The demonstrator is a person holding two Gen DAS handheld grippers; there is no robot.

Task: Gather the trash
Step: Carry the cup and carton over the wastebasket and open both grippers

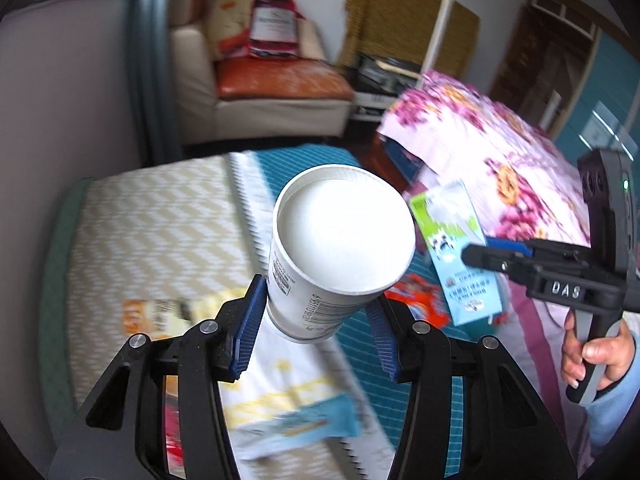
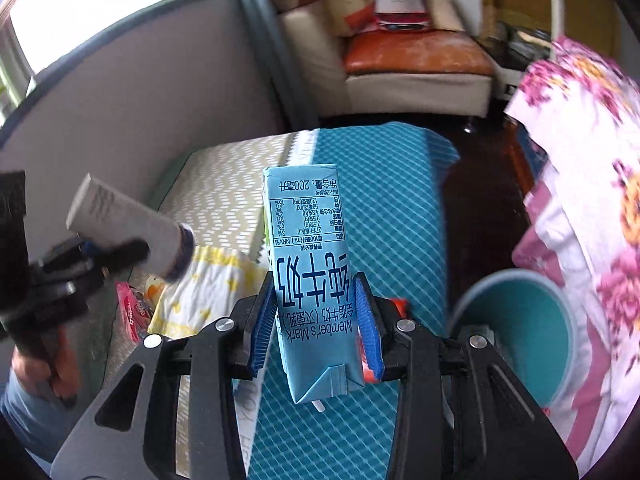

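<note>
While both items look light and crushable, we grip gently: left gripper (image 1: 316, 320) clenched low on the paper cup (image 1: 340, 248), held aloft and tilted; right gripper (image 2: 316, 320) clamps the milk carton (image 2: 312, 280) mid-body, raised beside the teal bin (image 2: 560, 320).

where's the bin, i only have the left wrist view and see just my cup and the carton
Observer: A teal bin sits low at the right of the right wrist view, beside the floral cloth.
Operator: is it open
Observer: Yes, its mouth faces the camera; the inside looks teal, contents unclear.
Operator: carton gripped ok
Observer: The right gripper clamps the blue milk carton between both pads; a straw end pokes out near the camera.
</note>
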